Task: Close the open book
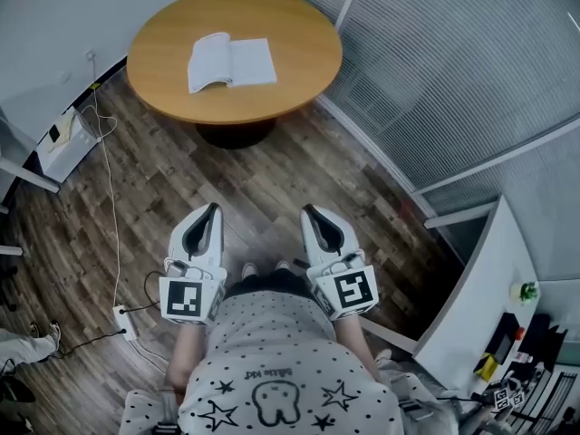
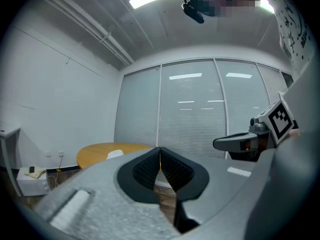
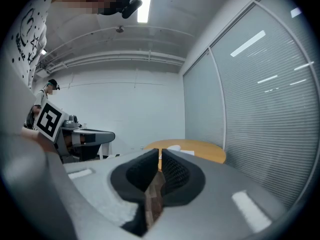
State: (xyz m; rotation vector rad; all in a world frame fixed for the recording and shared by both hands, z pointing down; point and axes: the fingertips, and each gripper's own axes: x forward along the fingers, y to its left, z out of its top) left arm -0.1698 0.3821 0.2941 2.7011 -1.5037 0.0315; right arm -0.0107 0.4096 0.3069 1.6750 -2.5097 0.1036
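Note:
The open book [image 1: 231, 62] lies flat with its white pages up on the round wooden table [image 1: 299, 25], far ahead of both grippers. My left gripper [image 1: 214, 209] and right gripper [image 1: 309, 210] are held side by side over the wood floor, well short of the table, both pointing towards it. Each is shut with nothing between its jaws. In the left gripper view the left gripper [image 2: 160, 156] faces the table [image 2: 95, 155], and the book [image 2: 115, 154] shows as a small white shape. In the right gripper view the right gripper [image 3: 160, 157] points at the table [image 3: 205, 152] and book [image 3: 178, 149].
A white box [image 1: 65, 145] stands on the floor at the left, and a cable runs to a power strip [image 1: 123, 321]. Glass walls with blinds [image 1: 453, 71] close off the right side. A white desk [image 1: 485, 293] with small items stands at the lower right.

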